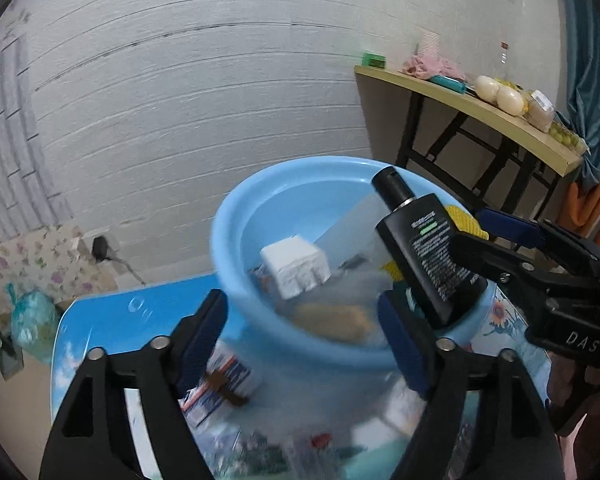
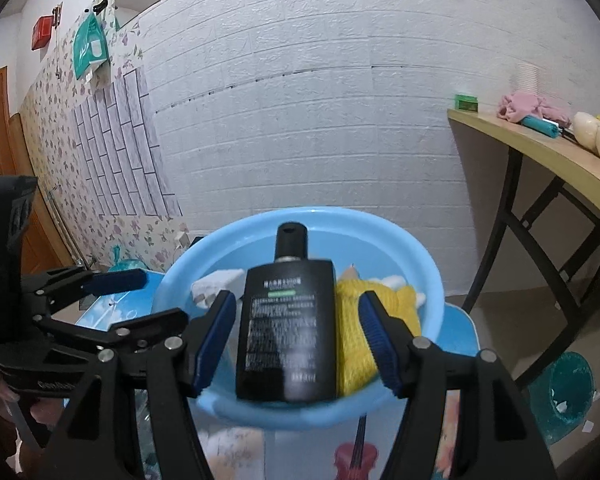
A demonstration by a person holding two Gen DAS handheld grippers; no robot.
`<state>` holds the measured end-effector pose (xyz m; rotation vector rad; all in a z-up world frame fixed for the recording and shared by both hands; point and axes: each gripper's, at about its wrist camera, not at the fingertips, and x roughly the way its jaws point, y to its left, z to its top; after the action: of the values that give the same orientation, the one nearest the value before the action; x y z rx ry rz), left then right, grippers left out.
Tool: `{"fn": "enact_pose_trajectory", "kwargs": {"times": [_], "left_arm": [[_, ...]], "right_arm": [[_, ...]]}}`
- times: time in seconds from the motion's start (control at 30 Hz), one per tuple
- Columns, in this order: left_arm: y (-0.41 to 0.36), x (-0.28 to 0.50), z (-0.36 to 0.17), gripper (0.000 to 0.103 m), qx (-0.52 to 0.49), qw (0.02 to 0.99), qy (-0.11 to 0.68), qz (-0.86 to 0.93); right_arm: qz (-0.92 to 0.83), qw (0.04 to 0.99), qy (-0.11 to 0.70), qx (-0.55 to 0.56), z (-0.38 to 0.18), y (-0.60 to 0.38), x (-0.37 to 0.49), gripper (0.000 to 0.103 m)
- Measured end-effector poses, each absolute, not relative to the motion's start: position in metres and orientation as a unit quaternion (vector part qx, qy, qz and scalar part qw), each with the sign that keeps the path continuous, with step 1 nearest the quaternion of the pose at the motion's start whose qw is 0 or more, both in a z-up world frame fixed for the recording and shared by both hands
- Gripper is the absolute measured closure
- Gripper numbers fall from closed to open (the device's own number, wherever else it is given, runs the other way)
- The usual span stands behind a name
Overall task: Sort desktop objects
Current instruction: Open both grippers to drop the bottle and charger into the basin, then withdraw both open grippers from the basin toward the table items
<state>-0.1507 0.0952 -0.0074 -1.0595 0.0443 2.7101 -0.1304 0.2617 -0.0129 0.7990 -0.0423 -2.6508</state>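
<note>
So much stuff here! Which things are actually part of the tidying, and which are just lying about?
Part of the job:
- flat black plastic bottle, between the open right gripper's fingers
- round light-blue plastic basin
- yellow knitted toy and white foam block in the basin
- open left gripper

Just lying about:
- wooden side table
- pink cloth
- green box

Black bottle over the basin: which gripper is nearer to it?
Right. The right gripper has its fingers on either side of the black bottle; the left gripper is open below and beside it.
</note>
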Motion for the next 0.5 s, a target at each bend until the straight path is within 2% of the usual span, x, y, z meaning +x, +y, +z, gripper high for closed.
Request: {"fn": "enact_pose_trajectory", "kwargs": {"times": [0.5], "left_arm": [[0.059, -0.068, -0.052, 0.021, -0.419, 0.080, -0.010, 0.904]], "right_arm": [[-0.930, 0.181, -0.018, 0.320, -0.031, 0.260, -0.075, 0.040]]}}
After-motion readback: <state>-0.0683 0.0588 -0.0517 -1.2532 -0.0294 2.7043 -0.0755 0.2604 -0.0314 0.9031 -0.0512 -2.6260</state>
